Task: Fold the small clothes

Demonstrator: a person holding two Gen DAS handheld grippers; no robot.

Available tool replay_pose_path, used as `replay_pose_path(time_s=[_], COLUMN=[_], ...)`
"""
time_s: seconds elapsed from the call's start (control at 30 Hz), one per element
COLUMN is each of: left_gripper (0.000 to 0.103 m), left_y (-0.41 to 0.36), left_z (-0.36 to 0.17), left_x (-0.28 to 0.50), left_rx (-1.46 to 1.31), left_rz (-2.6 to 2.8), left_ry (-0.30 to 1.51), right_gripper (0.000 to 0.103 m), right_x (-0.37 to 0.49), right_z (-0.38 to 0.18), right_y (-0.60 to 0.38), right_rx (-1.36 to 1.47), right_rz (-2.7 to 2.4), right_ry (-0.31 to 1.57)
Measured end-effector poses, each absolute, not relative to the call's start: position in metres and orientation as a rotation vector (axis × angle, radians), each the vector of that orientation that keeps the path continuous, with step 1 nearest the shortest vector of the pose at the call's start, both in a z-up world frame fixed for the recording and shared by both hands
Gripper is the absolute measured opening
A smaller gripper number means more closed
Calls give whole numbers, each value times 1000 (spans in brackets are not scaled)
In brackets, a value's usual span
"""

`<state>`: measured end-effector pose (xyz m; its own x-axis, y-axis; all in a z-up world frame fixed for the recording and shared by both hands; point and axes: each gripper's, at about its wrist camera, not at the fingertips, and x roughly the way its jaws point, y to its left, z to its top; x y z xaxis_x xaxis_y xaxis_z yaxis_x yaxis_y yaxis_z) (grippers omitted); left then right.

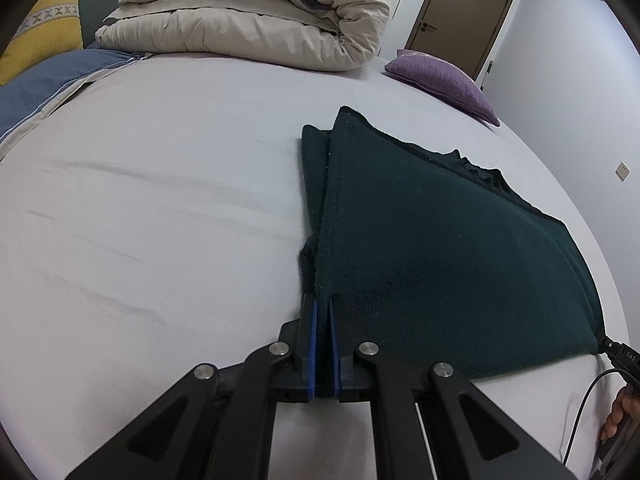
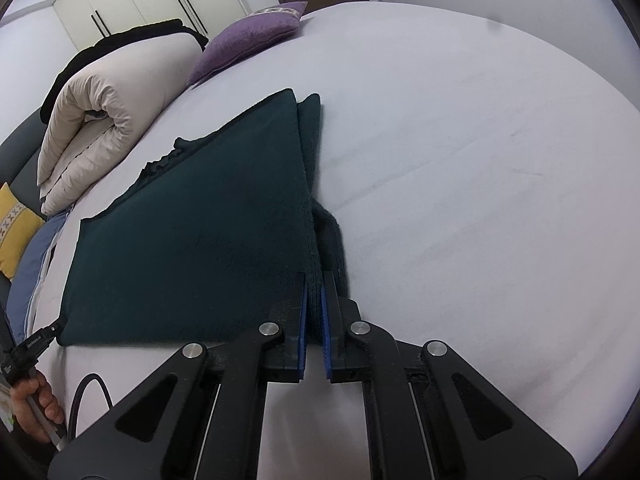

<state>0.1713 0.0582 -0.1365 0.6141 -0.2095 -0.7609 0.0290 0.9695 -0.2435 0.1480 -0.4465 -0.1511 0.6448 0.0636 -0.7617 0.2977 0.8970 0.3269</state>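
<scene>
A dark green knitted garment (image 1: 432,240) lies partly folded on the pale bed sheet (image 1: 160,200). My left gripper (image 1: 322,300) is shut on its near left corner, the cloth pinched between the blue pads. In the right wrist view the same garment (image 2: 200,220) spreads to the left, and my right gripper (image 2: 314,280) is shut on its near right corner. The near edge of the cloth is lifted between the two grips. A narrower folded layer shows beneath along the outer side. The right gripper's tip (image 1: 614,350) shows at the garment's far corner in the left view.
A rolled beige duvet (image 1: 256,16) lies at the back of the bed with a purple cushion (image 1: 444,80) beside it. A yellow cushion (image 1: 44,32) and blue bedding (image 1: 48,84) sit at the left. A hand (image 2: 36,408) and a cable (image 2: 88,396) show at the near edge.
</scene>
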Motion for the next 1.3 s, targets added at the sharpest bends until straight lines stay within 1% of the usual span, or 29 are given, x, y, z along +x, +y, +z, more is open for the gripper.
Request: replay_pose_path(time_s=[0.07, 0.1, 0.2, 0.23, 0.3, 0.37, 0.4, 0.43, 0.47, 0.5, 0.57, 0.63, 0.7, 0.77, 0.83, 0.87, 0.9, 0.93, 0.97, 1.0, 1.07, 1.13, 1.2, 1.23, 1.27, 1.3], left_gripper=[8, 12, 21, 27, 33, 34, 34, 35, 37, 42, 48, 48, 48, 48, 49, 50, 53, 53, 53, 53, 53, 52, 49, 49, 49, 54], left_y=[59, 60, 63, 66, 68, 62, 53, 46, 34, 24, -4, -31, -50, -59, -60, -56, -44, -35, -28, -20, -9, -2, 4, 6, 4, 0], left_z=[-136, -135, -124, -116, -97, -82, -72, -67, -60, -56, -54, -63, -78, -96, -126, -137, -143, -142, -141, -142, -145, -145, -143, -139, -134, -126], left_x=[172, 173, 168, 165, 162, 168, 177, 183, 195, 204, 233, 263, 288, 303, 319, 321, 321, 322, 324, 325, 326, 327, 325, 322, 317, 303], left_rx=[-215, -211, -214, -211, -213, -196, -170, -152, -121, -94, -20, 25, 71, 83, 113, 122, 59, 8, -35, -73, -132, -179, -209, -194, -167, -124], left_rz=[-135, -123, -100, -86, -71, -81, -92, -98, -109, -118, -142, -172, -194, -205, -183, -178, -203, -212, -220, -233, -272, -293, -281, -259, -228, -183], left_ry=[906, 915, 897, 878, 823, 787, 760, 743, 719, 703, 699, 723, 741, 780, 851, 854, 840, 842, 845, 846, 843, 844, 846, 847, 852, 859], right_gripper=[4, 5, 7, 9, 24, 31, 31, 31, 31, 31, 31, 31, 31, 31, 31, 31, 27, 22, 6, 0, 0, 0, 1, 1, 2, 11], right_x=[147, 147, 148, 146, 140, 131, 130, 133, 143, 158, 191, 232, 276, 321, 354, 364, 371, 376, 377, 375, 366, 352, 331, 327, 317, 305], right_z=[-152, -152, -151, -146, -130, -109, -100, -91, -83, -77, -75, -82, -98, -125, -154, -167, -180, -195, -201, -209, -219, -220, -219, -216, -210, -202], right_y=[-447, -447, -445, -445, -449, -451, -451, -449, -442, -432, -409, -382, -355, -328, -306, -301, -299, -305, -314, -329, -357, -392, -433, -444, -456, -465], right_rx=[447, 450, 440, 442, 424, 416, 428, 445, 463, 479, 511, 542, 598, 693, 736, 754, 779, 805, 832, 883, 972, 992, 1051, 1045, 1022, 1000], right_rz=[-136, -136, -131, -145, -213, -262, -262, -236, -185, -108, 32, 137, 236, 334, 393, 378, 368, 356, 355, 357, 354, 265, 185, 132, 54, -9], right_ry=[868, 870, 884, 888, 859, 785, 754, 725, 709, 705, 721, 750, 786, 874, 941, 961, 977, 973, 952, 923, 864, 792, 705, 695, 689, 683])
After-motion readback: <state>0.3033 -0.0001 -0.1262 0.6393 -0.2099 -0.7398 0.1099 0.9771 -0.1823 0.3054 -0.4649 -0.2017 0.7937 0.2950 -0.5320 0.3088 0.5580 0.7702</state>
